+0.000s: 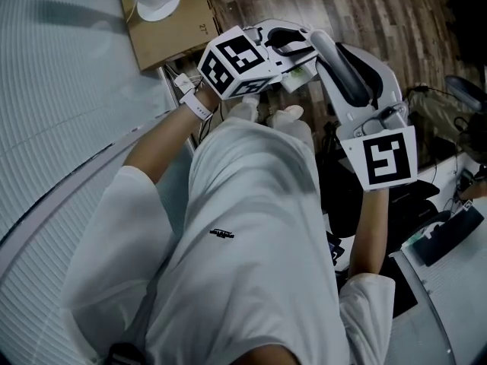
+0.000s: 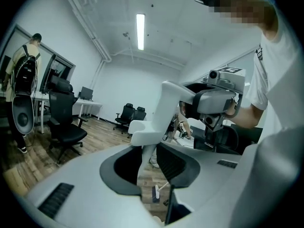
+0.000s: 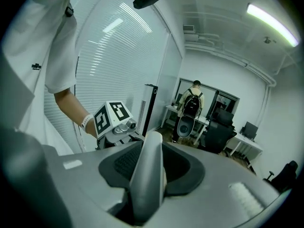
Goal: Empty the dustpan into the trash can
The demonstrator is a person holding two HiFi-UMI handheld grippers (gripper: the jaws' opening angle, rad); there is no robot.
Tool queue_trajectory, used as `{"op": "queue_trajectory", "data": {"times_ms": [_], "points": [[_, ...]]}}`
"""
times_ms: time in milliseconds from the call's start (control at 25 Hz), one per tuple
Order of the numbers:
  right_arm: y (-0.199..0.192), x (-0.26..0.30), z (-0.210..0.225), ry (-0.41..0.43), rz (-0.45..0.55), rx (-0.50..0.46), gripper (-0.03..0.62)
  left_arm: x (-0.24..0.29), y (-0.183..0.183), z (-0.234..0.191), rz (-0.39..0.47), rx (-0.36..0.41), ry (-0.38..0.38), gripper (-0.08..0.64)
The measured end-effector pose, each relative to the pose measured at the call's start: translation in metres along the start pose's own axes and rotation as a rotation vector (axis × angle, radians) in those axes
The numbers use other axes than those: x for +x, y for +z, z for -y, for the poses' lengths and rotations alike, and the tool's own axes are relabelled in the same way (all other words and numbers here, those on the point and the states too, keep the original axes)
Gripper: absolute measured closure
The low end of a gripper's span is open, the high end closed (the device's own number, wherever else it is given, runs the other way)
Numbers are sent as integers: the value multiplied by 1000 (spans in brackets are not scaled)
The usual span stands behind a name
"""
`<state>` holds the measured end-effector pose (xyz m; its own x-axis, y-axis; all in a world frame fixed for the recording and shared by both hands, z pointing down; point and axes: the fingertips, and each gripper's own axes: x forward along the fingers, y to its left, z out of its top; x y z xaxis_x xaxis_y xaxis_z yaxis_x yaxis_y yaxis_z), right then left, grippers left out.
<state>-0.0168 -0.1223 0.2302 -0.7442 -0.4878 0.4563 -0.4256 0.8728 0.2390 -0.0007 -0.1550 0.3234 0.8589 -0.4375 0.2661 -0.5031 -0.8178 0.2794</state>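
Wood-plank floor (image 1: pixel 365 21). White walls, white ceiling w/ strip light (image 2: pixel 140 31) and pipes. Slatted blinds (image 3: pixel 109 65) along one side, tall black tower (image 3: pixel 148 109) just beside them. Black office chair (image 2: pixel 64 125) near a desk (image 2: pixel 88 103); more chairs (image 2: pixel 130 114) by far wall. Person w/ backpack (image 3: pixel 191 103) stands in the bkgd. Cardboard box (image 1: pixel 171 33) on floor, round white base (image 1: pixel 158 2) on top.
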Motion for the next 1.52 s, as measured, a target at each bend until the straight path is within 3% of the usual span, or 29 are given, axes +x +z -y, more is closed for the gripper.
{"op": "queue_trajectory", "data": {"times_ms": [200,680,1240,1520], "points": [[1,24,-21,70,-13,-70,453,-21,-18,-15,18,-44,15,456],[6,40,-55,297,11,-214,451,-54,-37,-21,4,-50,83,448],[17,59,-88,412,13,-303,451,-91,-55,-25,44,-88,156,443],[5,61,-119,481,-7,-312,451,-107,-82,-16,18,-126,193,442]]}}
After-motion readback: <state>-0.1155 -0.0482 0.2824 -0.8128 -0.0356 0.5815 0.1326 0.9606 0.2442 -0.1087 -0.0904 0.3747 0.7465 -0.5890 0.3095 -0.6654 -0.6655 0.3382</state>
